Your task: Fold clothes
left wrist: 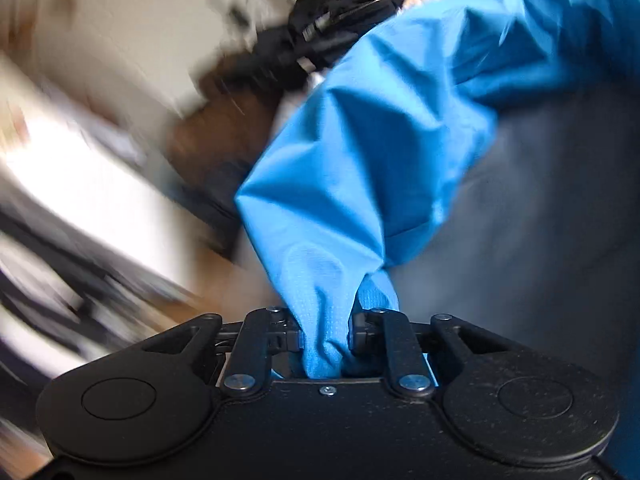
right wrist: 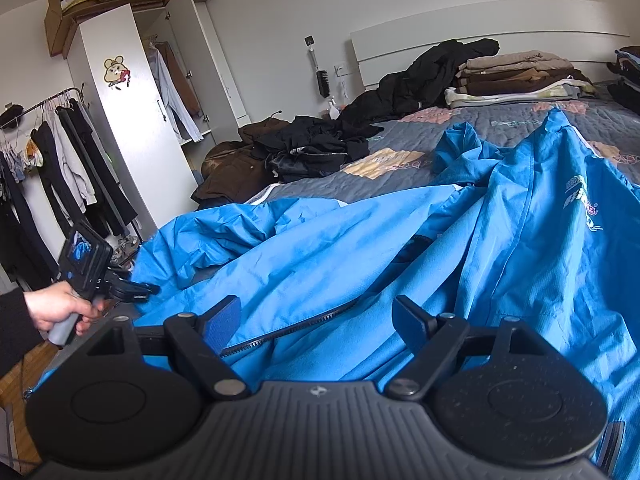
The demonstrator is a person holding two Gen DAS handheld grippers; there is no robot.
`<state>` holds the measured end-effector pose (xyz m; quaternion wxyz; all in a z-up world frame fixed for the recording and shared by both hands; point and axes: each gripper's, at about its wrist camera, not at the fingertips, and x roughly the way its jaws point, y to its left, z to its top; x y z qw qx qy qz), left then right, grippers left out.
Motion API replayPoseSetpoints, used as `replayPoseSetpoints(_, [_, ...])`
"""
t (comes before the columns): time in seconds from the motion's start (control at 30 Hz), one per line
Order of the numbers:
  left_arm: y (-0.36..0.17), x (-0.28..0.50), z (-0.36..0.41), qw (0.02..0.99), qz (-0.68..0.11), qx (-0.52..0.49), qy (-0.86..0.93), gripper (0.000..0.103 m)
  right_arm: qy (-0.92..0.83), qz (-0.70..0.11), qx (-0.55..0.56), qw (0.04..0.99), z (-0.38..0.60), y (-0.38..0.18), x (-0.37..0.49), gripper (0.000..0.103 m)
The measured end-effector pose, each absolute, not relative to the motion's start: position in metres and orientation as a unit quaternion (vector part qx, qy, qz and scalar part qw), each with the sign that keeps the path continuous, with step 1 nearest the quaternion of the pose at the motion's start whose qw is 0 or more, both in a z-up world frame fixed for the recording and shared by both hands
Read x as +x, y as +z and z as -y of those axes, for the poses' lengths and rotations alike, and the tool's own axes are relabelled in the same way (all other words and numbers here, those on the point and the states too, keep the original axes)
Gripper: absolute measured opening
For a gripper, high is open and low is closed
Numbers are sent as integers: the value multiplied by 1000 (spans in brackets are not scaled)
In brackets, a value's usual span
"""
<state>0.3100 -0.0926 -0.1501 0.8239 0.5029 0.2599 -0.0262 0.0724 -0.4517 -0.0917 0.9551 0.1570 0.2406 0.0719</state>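
Blue jacket (right wrist: 400,240) lay spread across bed (right wrist: 480,128), near its foot. Left gripper (left wrist: 325,338) fingers pinched bunched jacket fabric at bed's left edge. Right gripper (right wrist: 316,320) fingers spread, hovering over jacket zipper (right wrist: 288,330).

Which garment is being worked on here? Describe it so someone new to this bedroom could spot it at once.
Start from the bed with the grey patterned quilt. Spread across its near end lies a bright blue zip-up jacket, its sleeve end pinched in the left gripper, the open right gripper over its zipper. It is the only blue piece; the dark heap and folded brown stack lie farther back.
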Motion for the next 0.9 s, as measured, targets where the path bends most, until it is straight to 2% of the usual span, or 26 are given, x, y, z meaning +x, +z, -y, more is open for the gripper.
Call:
replayPoseSetpoints(0.1, [-151, 297, 68, 753, -143, 642, 11, 18, 69, -237, 160, 956, 454, -90, 71, 82])
replayPoseSetpoints(0.13, [-152, 295, 63, 740, -140, 658, 12, 21, 69, -236, 160, 956, 455, -89, 71, 82])
replayPoseSetpoints(0.2, [-154, 293, 56, 727, -177, 664, 2, 39, 68, -234, 162, 956, 456, -88, 70, 82])
replayPoseSetpoints(0.23, [-155, 293, 53, 720, -196, 666, -3, 66, 68, -233, 162, 956, 457, -88, 70, 82])
replayPoseSetpoints(0.27, [-156, 292, 49, 713, -214, 668, -8, 88, 68, -233, 161, 957, 457, -87, 70, 82])
replayPoseSetpoints(0.37, [-148, 276, 37, 734, -280, 615, -69, 89, 74, -233, 159, 957, 458, -85, 70, 82])
replayPoseSetpoints(0.5, [-94, 255, 21, 824, -316, 458, -104, 89, 79, -229, 165, 956, 463, -84, 69, 82])
replayPoseSetpoints(0.57, [-60, 245, 30, 864, -302, 384, -120, 88, 75, -228, 173, 955, 467, -84, 69, 82])
replayPoseSetpoints(0.7, [-13, 243, 92, 898, -249, 309, -192, 88, 66, -220, 181, 956, 473, -81, 65, 82])
replayPoseSetpoints(0.9, [0, 258, 230, 882, -202, 274, -327, 88, 60, -201, 191, 959, 483, -71, 60, 82])
